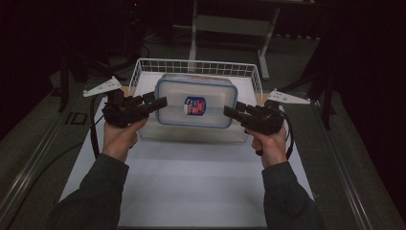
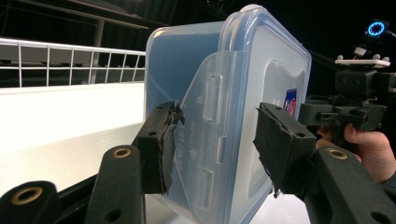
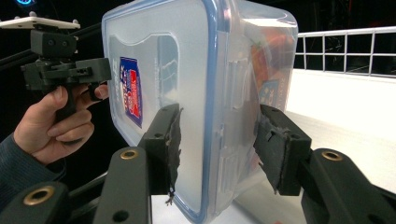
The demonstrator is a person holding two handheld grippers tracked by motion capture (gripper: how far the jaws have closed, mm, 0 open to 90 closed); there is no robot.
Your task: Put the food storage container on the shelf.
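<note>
High view showed that we held a clear plastic container (image 1: 196, 103) with a blue-rimmed lid between our two tongs, lifted above the white bench (image 1: 191, 187) near its far edge, in front of the white wire basket (image 1: 198, 67). Our left gripper (image 1: 160, 103) clamped the container's left end, and in the left gripper view its pads (image 2: 161, 149) pressed the box on both sides around a side latch. Our right gripper (image 1: 230, 111) clamped the opposite end the same way, one pad (image 3: 170, 144) on the lid face and the other against the body.
</note>
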